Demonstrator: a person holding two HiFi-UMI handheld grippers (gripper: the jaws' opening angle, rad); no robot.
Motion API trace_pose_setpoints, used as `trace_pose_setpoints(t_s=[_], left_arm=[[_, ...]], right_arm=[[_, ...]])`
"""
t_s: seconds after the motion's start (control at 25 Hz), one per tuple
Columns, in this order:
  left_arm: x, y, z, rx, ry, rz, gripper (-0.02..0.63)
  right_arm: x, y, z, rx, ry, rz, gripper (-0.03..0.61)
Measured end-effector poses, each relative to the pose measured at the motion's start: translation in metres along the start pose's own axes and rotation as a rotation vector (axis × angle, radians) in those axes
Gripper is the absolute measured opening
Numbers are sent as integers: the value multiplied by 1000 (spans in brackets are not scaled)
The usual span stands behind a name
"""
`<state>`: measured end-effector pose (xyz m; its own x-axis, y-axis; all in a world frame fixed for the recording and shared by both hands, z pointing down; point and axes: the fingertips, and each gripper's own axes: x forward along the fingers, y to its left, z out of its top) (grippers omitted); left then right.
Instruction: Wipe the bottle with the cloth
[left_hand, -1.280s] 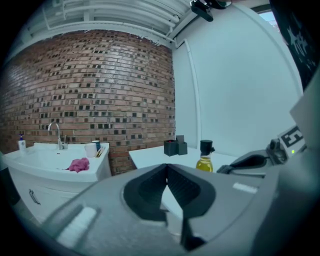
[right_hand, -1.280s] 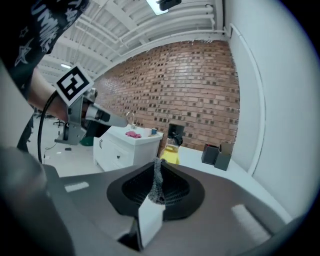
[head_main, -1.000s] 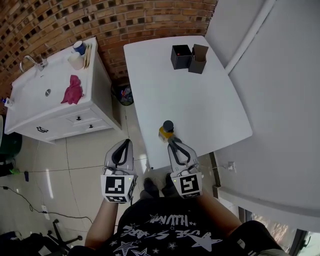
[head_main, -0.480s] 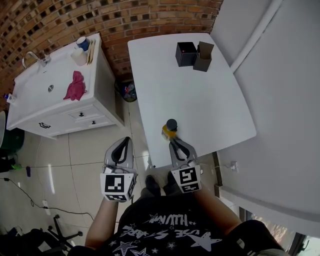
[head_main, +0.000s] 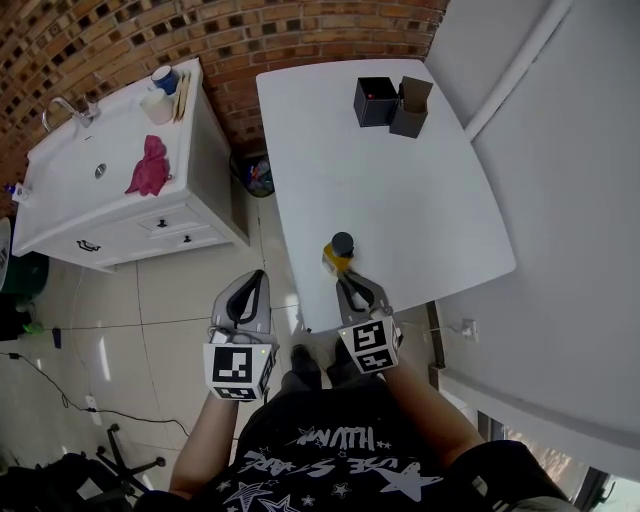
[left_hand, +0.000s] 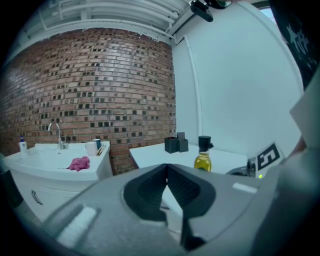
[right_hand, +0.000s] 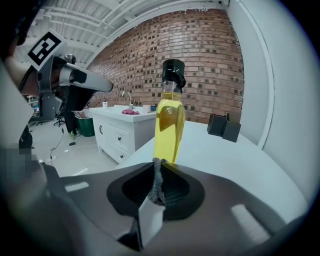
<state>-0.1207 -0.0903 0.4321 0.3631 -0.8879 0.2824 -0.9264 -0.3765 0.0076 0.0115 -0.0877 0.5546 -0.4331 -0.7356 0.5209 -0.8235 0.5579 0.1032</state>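
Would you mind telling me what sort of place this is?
Probably a staged home-style room in a lab or studio: a white sink cabinet against a brick wall, a plain white table, and a tiled floor.

Glossy clear bottle (head_main: 340, 252), smooth table (head_main: 390, 170) — matt

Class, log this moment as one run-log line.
left gripper: shut, empty | right gripper: shut, near bottle | bottle: upright on table | cloth: on sink counter
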Motion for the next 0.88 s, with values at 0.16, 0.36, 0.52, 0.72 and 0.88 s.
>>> trace_pose_setpoints(t_s=[0.16,0.36,0.52,0.72,0.88], left_arm=[[2,-1,-1,12,-3,0,5],[4,-6,-4,20,-4,-10,5],[6,-13,-12,25,-5,-21,5],[20,-33,-19,60,-2,-65,6],[37,-58,-26,114,-2,-127,121]], right_arm=[[6,2,-9,1,32,14,41],[9,1,-14,-1,47,20,41],[3,-4,-11,13,32,4,41],[-10,-20,-3,69,-36,-29,41],[-26,-47,12,113,-90,-76,41]])
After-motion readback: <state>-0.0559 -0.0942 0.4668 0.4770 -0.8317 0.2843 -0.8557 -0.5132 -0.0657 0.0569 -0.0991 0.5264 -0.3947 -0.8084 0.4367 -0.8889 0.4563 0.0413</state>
